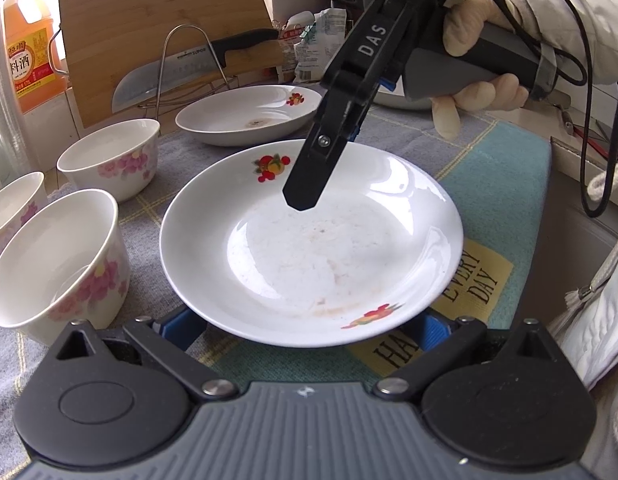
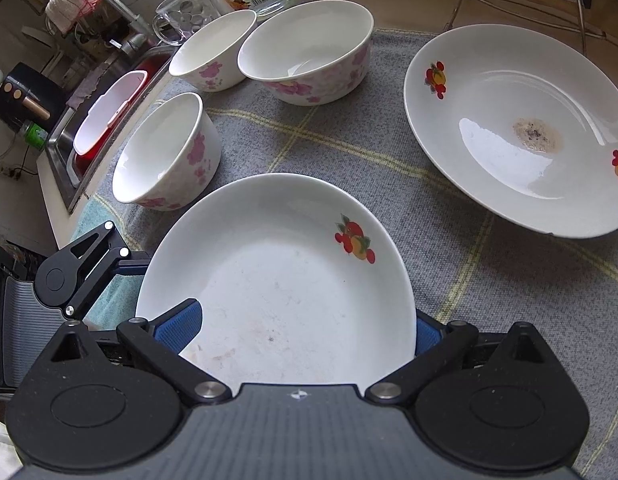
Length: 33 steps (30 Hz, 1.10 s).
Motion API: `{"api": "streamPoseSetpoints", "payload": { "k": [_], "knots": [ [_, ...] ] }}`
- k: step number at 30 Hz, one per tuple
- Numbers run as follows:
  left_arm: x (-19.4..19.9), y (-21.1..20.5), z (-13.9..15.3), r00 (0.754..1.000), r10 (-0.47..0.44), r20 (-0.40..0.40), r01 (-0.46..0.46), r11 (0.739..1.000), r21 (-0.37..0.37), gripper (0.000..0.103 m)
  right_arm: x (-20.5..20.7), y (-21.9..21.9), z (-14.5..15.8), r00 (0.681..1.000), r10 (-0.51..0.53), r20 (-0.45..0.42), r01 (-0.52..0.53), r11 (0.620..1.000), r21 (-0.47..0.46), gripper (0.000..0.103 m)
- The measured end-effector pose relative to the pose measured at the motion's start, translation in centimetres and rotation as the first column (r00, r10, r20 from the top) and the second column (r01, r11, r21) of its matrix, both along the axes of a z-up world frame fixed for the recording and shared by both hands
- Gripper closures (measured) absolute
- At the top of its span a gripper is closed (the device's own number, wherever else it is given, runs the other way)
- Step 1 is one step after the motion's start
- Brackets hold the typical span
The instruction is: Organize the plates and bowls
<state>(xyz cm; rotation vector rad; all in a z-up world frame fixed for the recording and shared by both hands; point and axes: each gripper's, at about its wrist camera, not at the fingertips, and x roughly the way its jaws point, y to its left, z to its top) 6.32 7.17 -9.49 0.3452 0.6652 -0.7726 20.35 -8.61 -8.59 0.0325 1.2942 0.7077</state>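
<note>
Reading the lettering first: "DAS" stands in white on the black arm of the right gripper (image 1: 303,200), and the mat (image 1: 509,184) under the dishes shows "EVERY DAY" on a yellow patch, with "HA" beside it cut off by the plate. The orange bottle (image 1: 31,52) at the back left bears a yellow label with Chinese characters; the knife (image 1: 177,68) on the wire stand carries a brand mark too small to read.

The near plate (image 1: 309,240), white with fruit motifs, sits between the fingers of both grippers. The left gripper (image 1: 309,326) is spread wide, blue pads at either side of the plate's near edge; whether they press it I cannot tell. In the right wrist view the right gripper (image 2: 307,332) is likewise wide open, one blue pad over the plate's rim and the other just outside it, contact unclear. A gloved hand (image 1: 481,40) holds its handle.

A second plate (image 2: 517,128) with a brown stain lies apart, farther back on the worktop. Three bowls (image 2: 169,152) with pink flowers stand on the sink side, a glass mug (image 2: 181,16) behind them.
</note>
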Motion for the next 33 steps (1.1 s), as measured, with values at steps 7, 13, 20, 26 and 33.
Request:
{"api": "streamPoseSetpoints", "payload": {
  "k": [7,13,20,26,33],
  "knots": [
    [0.2,0.0,0.3,1.0,0.005,-0.021,-0.005,1.0,-0.013,0.001,-0.1,0.2,0.2,1.0,0.002,0.008,-0.002,1.0,-0.008,0.0],
    [0.2,-0.6,0.8,1.0,0.007,-0.019,-0.007,1.0,-0.014,0.001,-0.3,-0.4,0.7,1.0,-0.002,0.019,0.002,1.0,-0.011,0.0],
    [0.0,-2.0,2.0,1.0,-0.008,0.002,0.008,1.0,-0.004,0.001,-0.8,-2.1,1.5,0.999,-0.028,0.034,0.028,1.0,0.003,0.0],
    [0.2,-3.9,3.0,1.0,-0.023,0.016,0.023,1.0,0.004,0.001,-1.2,-4.2,2.3,0.997,-0.048,0.054,0.047,0.999,0.016,0.0],
    [0.4,-7.0,3.9,0.999,-0.042,0.026,0.042,0.999,0.008,0.001,-1.5,-7.2,3.3,0.994,-0.072,0.081,0.07,0.997,0.029,0.0]
  ]
}}
